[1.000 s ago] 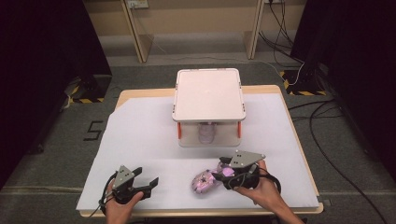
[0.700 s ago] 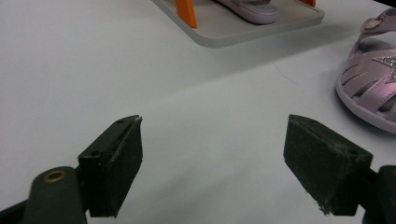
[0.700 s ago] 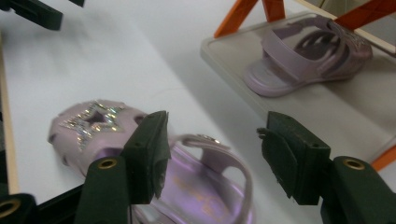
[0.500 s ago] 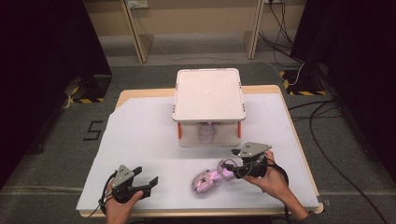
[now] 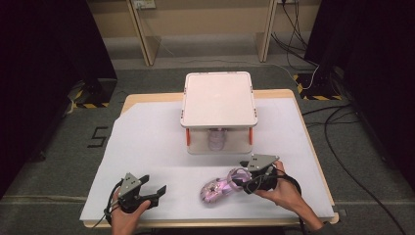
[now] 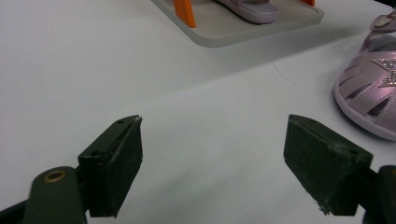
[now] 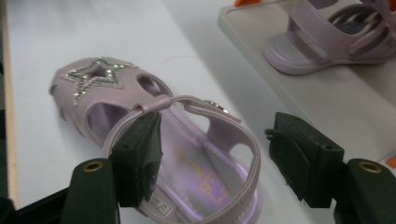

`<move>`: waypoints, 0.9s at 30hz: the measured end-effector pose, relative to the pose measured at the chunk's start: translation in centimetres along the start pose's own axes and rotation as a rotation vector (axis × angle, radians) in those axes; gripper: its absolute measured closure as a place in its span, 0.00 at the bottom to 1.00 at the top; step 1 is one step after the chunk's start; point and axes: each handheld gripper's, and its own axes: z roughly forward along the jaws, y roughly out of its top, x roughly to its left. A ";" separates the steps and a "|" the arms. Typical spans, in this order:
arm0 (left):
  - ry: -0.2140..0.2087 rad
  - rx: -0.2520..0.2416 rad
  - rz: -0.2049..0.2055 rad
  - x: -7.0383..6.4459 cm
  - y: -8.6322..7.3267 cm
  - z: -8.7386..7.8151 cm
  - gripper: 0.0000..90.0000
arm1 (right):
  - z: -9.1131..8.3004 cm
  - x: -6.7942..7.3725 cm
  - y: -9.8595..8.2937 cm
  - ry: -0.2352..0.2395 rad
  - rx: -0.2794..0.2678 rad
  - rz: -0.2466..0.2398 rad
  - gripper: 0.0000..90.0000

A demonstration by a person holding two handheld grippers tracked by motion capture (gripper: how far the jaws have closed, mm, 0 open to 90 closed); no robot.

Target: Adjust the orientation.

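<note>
A lilac child's sandal with a glitter star on its toe lies on the white sheet near the front edge. In the right gripper view the sandal is close up. My right gripper is open at its heel, one jaw inside the heel strap and the other outside it; in the high view this right gripper sits at the sandal's right end. A matching sandal rests on the lower tray of the white rack. My left gripper hovers open and empty at the front left, its jaws facing the sandal.
The rack has orange legs and stands mid-table on the white sheet. Cables lie on the floor to the right. Wooden posts stand beyond the table. The table's front edge is just behind both hands.
My right gripper has shifted right and slightly away from the person. The sandal has turned and slid a little rightward with it. The left gripper stays put.
</note>
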 end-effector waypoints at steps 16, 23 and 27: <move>0.003 0.002 -0.004 0.0 -0.1 -0.1 0.22 | -0.8 1.4 -0.1 0.100 0.049 -0.086 0.38; 0.002 -0.003 -0.005 0.0 -0.1 -0.1 0.22 | -0.1 2.1 -0.5 0.141 0.035 -0.125 0.43; 0.002 -0.004 -0.005 0.0 -0.1 -0.1 0.22 | 0.1 2.5 -0.3 0.137 0.030 -0.159 0.50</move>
